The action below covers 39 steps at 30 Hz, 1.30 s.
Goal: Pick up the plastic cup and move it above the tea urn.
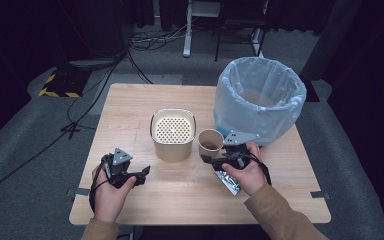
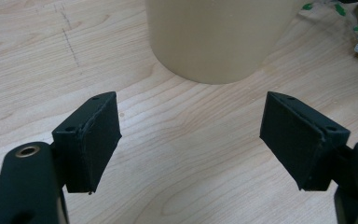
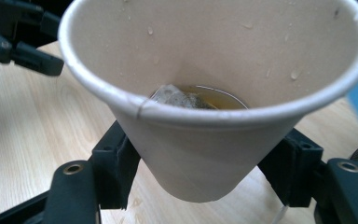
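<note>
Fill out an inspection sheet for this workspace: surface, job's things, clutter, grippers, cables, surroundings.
Surface: wooden table, bare in front.
Job's things: paper cup with tea bag and some brown liquid; beige container with perforated top; lined bin at the table's far right.
Clutter: foil wrapper under the right hand.
Grippers: right gripper clamped on the cup; left gripper open, nothing between its jaws.
Cables: several on the floor beyond the table.
Surroundings: dark room, grey carpet, desk legs behind.

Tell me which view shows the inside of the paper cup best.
The right gripper view: the paper cup sits between that gripper's jaws, showing a tea bag in brown liquid. The high view shows the cup small, contents unclear. The left gripper view shows the beige container instead.
</note>
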Each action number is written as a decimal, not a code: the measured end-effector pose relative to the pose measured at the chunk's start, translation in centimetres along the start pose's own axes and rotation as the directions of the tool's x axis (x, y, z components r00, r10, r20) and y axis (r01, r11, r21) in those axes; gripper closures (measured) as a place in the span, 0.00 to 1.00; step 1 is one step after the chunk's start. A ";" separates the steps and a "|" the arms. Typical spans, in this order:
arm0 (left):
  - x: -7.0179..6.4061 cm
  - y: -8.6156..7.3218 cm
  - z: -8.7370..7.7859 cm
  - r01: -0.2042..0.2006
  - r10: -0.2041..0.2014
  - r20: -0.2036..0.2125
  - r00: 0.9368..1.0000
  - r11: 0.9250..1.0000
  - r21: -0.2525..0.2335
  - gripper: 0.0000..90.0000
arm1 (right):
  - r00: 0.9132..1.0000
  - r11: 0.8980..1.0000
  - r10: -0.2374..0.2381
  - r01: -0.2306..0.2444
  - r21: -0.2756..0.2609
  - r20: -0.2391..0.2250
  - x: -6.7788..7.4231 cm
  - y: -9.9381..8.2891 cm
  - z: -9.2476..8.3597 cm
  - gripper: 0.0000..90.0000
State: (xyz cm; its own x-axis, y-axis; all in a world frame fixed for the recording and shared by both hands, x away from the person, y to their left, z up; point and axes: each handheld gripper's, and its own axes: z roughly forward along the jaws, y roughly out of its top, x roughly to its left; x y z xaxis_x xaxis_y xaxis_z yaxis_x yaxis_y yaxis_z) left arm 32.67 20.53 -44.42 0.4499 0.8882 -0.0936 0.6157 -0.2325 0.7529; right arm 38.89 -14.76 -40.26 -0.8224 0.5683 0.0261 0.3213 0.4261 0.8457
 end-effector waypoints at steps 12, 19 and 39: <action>0.5 -0.6 -0.3 0.018 -0.018 -0.012 1.000 1.000 0.000 0.23 | 1.000 1.000 -0.001 0.001 -0.023 0.007 -0.7 2.9 0.2 0.38; 0.9 -0.5 -0.4 0.018 -0.018 -0.015 1.000 1.000 -0.001 0.23 | 1.000 1.000 -0.008 0.008 -0.013 0.003 -0.8 4.3 0.6 0.38; 1.0 0.4 0.4 0.011 -0.011 0.007 1.000 1.000 -0.008 0.23 | 0.999 0.998 -0.035 0.035 0.043 0.012 -1.2 7.2 2.5 0.38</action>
State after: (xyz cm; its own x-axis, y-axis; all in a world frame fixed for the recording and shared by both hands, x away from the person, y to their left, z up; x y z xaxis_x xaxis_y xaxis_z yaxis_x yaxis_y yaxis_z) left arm 33.62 21.17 -44.46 0.4476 0.8879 -0.1066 0.6155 -0.2194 0.7570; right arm 43.33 -10.59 -35.57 -0.8277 0.5610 -0.0098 0.3127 0.4757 0.8221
